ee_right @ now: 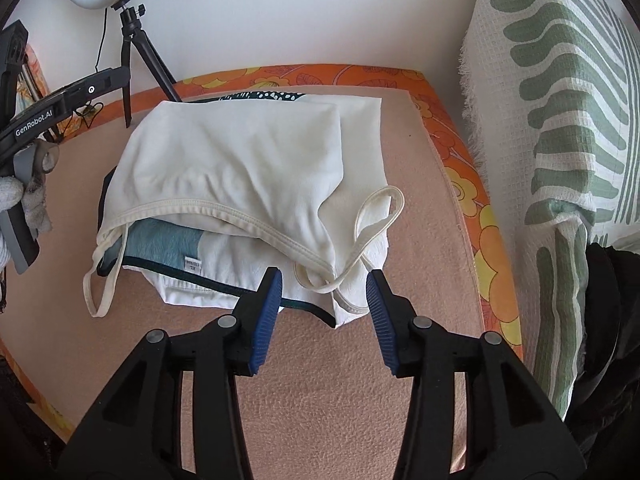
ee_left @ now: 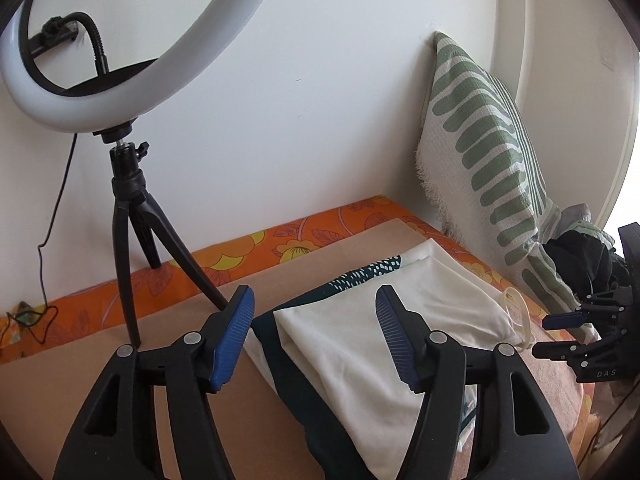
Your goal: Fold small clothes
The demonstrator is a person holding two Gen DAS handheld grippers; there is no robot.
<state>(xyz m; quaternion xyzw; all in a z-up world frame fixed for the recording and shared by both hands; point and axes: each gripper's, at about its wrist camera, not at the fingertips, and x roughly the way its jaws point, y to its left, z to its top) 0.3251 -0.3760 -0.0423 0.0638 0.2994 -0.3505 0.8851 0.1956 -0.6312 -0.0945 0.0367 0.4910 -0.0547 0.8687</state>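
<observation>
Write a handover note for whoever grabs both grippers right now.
Left gripper: open, empty, above the clothes.
Right gripper: open, empty, at the near edge of the pile.
Cream top lies folded over a patterned garment on the pink mat; its straps hang loose.
Done: rough fold and stack, apparently.
Left: probably tuck the straps and square the pile.

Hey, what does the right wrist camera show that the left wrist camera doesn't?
Only the right wrist view shows the cream top's shoulder straps looped at its near edge, a size label on the garment beneath, and the gloved hand holding the left claw. Only the left wrist view shows the ring light up close. Both show the cream top lying over a dark-trimmed garment on the pink mat, the striped pillow, and open claws.
</observation>
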